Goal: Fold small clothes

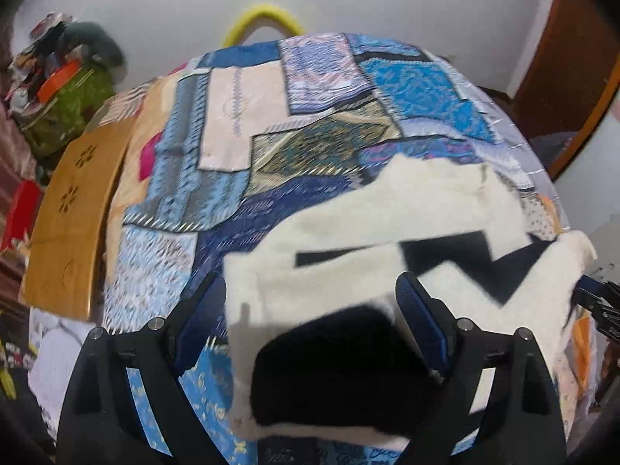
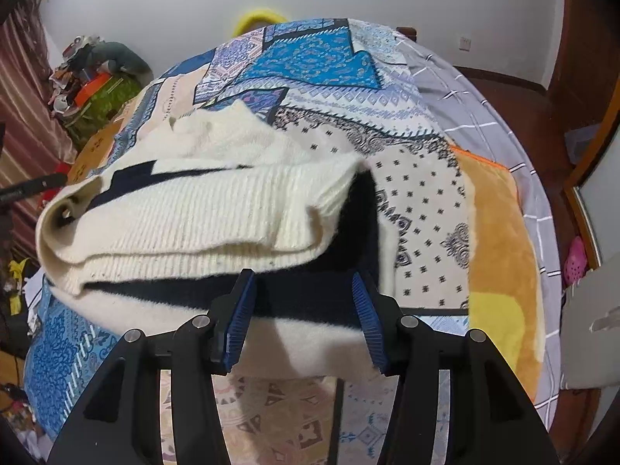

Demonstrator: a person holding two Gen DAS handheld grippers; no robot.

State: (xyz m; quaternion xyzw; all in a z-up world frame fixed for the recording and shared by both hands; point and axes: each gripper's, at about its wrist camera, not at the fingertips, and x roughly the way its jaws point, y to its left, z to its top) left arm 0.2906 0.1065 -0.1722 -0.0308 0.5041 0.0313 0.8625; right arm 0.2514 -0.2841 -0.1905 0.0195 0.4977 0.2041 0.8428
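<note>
A cream knit sweater with black stripes [image 2: 217, 209] lies partly folded on a patchwork bedspread [image 2: 310, 58]. In the right wrist view my right gripper [image 2: 304, 310] is open, its blue pads [image 2: 240, 321] on either side of the sweater's near edge. In the left wrist view the same sweater [image 1: 387, 209] fills the lower middle, blurred. My left gripper [image 1: 310, 310] is open, its pads [image 1: 422, 321] spread wide around the sweater's black and cream edge. Whether either gripper touches the cloth I cannot tell.
An orange fleece blanket [image 2: 500, 240] lies right of the sweater on a grey checked sheet [image 2: 476, 116]. A tan wooden panel [image 1: 73, 209] leans at the bed's left side. Cluttered bags [image 1: 66, 89] stand at the back left. A wooden door [image 1: 562, 58] is at right.
</note>
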